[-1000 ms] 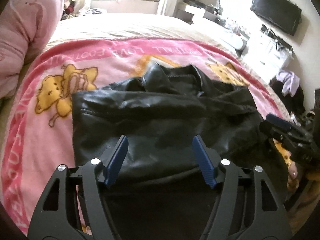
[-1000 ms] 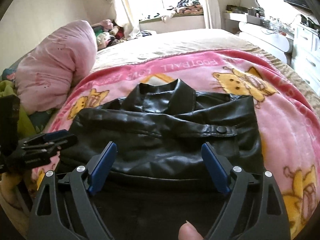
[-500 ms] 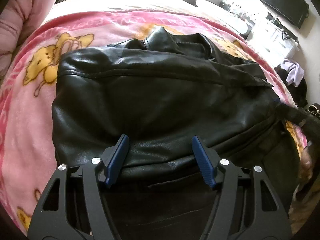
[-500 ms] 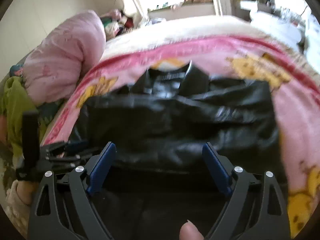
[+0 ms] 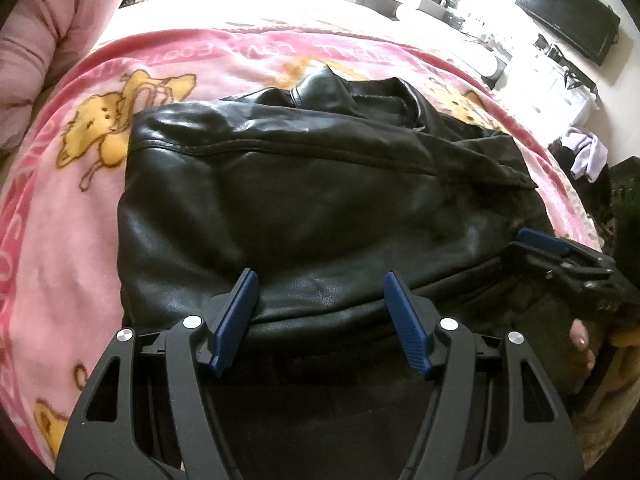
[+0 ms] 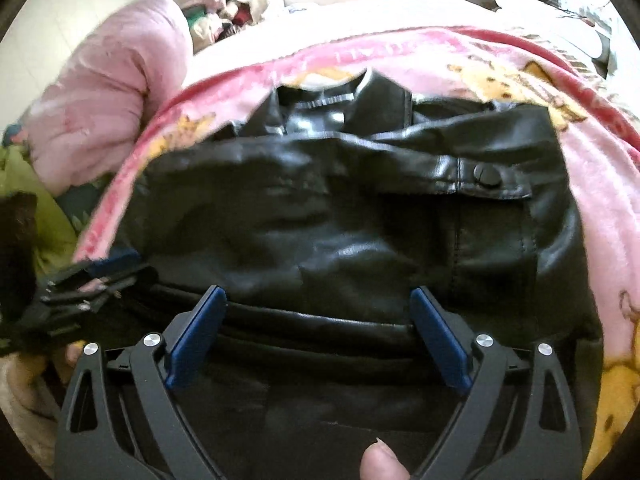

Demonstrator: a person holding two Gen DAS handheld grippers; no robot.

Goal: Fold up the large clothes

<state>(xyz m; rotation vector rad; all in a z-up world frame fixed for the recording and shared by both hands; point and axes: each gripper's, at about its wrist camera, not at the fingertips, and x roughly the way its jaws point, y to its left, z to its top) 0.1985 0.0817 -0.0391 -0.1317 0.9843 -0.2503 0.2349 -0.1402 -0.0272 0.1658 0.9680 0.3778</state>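
- Pink quilt (image 6: pixel 108 108) is seen bunched at the far left of the bed, apart from the jacket; not part of the fold as far as can be judged.
- Pink blanket (image 5: pixel 60 216) with yellow cartoon print is spread over the bed and carries the jacket.
- Left tongs (image 5: pixel 320 316) are spread wide, nothing gripped; they hover over the near hem, and contact with the leather cannot be told.
- Black leather jacket (image 5: pixel 320 200) lies in the middle of the blanket, collar (image 5: pixel 320 84) at the far side, hem nearest the cameras.
- Sleeves appear already laid across the body: one long seam runs across the chest in the left view, and a cuff with a snap button (image 6: pixel 486 176) lies across in the right view. Sleeve step is judged done, roughly half the job.
- A bottom-to-top fold is judged still left; the hem is not yet lifted.
- Right tongs (image 6: pixel 316 336) are also spread wide and empty, set over the hem band; touching or just above cannot be told.
- Hidden or unclear: the near hem is covered by both tong frames; the right view is motion-blurred; the jacket's front closure is not visible; the window area is blown out.
- Far right: television (image 5: pixel 568 20) on the wall and a clothes pile (image 5: pixel 584 156) beside the bed, detail too small.
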